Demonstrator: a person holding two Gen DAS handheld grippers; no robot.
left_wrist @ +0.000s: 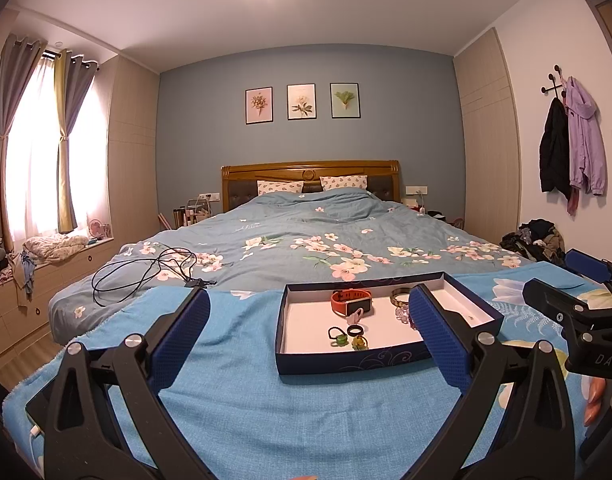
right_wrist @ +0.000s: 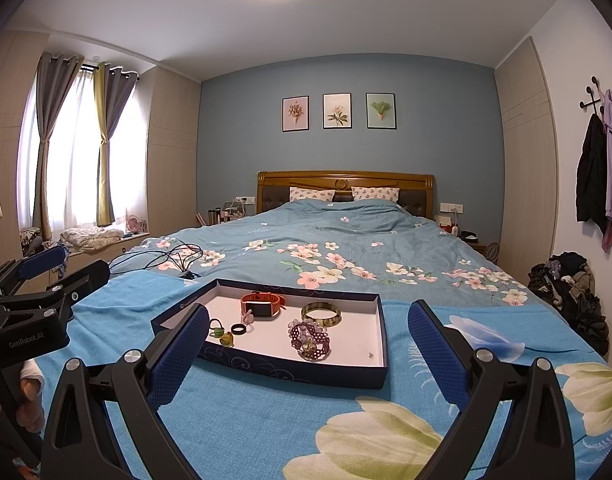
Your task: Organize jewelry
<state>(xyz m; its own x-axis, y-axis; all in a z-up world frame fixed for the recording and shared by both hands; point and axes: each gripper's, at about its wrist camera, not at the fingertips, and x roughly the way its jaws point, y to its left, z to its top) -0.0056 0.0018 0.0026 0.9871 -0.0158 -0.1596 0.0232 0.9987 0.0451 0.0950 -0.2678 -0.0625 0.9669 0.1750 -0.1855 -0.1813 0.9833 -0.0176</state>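
A dark blue shallow box (right_wrist: 290, 372) (left_wrist: 346, 364) with a white floor lies on a bright blue blanket at the foot of the bed. Inside it sit an orange watch (right_wrist: 263, 307) (left_wrist: 351, 301), a gold-brown bangle (right_wrist: 321, 314) (left_wrist: 400, 297), a purple beaded bracelet (right_wrist: 309, 339), a black ring (right_wrist: 238, 329) (left_wrist: 354, 330), a green ring (right_wrist: 217, 326) (left_wrist: 337, 337) and a yellow-green charm (right_wrist: 226, 338) (left_wrist: 359, 343). My left gripper (left_wrist: 309, 308) and my right gripper (right_wrist: 309, 322) both stand open before the box, holding nothing.
The blue blanket (right_wrist: 266, 432) covers the near bed end, over a floral duvet (right_wrist: 346, 240). A black cable (left_wrist: 146, 276) lies coiled at the left. A clothes pile (right_wrist: 570, 292) sits at the right by the wall. The other gripper's body (left_wrist: 578, 320) shows at the right edge.
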